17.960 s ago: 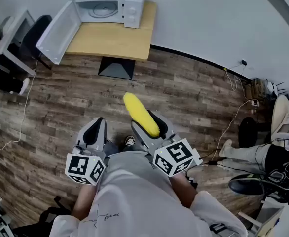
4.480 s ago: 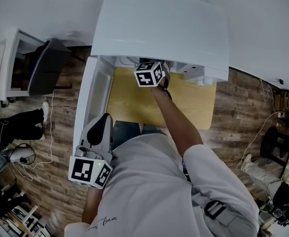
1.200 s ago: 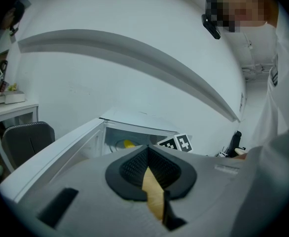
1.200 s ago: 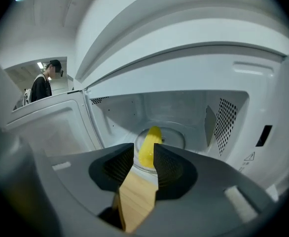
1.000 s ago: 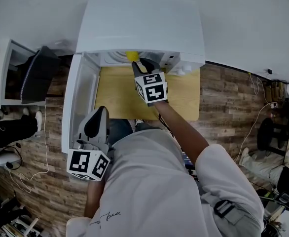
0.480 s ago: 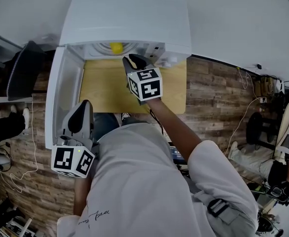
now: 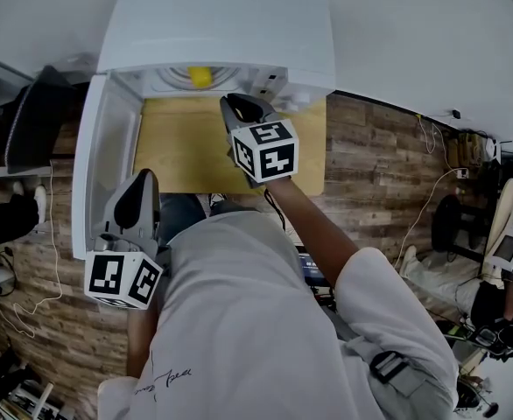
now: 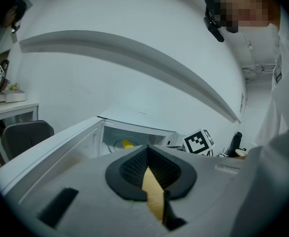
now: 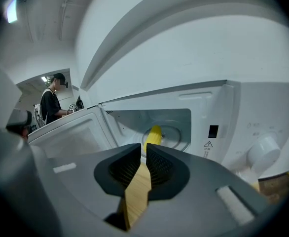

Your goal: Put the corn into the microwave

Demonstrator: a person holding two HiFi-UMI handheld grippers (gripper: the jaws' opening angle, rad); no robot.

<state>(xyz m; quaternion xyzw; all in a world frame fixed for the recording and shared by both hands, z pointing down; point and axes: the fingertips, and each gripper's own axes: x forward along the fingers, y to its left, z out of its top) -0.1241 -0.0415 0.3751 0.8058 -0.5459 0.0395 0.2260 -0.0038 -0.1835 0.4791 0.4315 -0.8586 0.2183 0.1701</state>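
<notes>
The microwave (image 7: 221, 24) stands with its door (image 7: 103, 173) swung fully out to its left, which leaves the cavity open for loading.

The right gripper (image 7: 239, 105) is held just in front of the microwave's opening, outside the cavity and pointing into it. Its jaws have just been closing and now stand at a narrow slit with nothing between them, which suggests that the load has been released.

The left gripper (image 7: 138, 191) is parked well in front of the microwave, beside the open door. Its jaws are together and empty; it appears to have no part in this step.

The corn (image 9: 154, 135) lies inside the microwave on the turntable (image 9: 176, 135), clear of both grippers. Placement looks complete; the door is not yet closed.

The microwave sits at the rear of a light wooden table (image 7: 182, 147), backed by a white wall (image 7: 432, 33). Wood-plank floor (image 7: 370, 164) extends to the microwave's right.
</notes>
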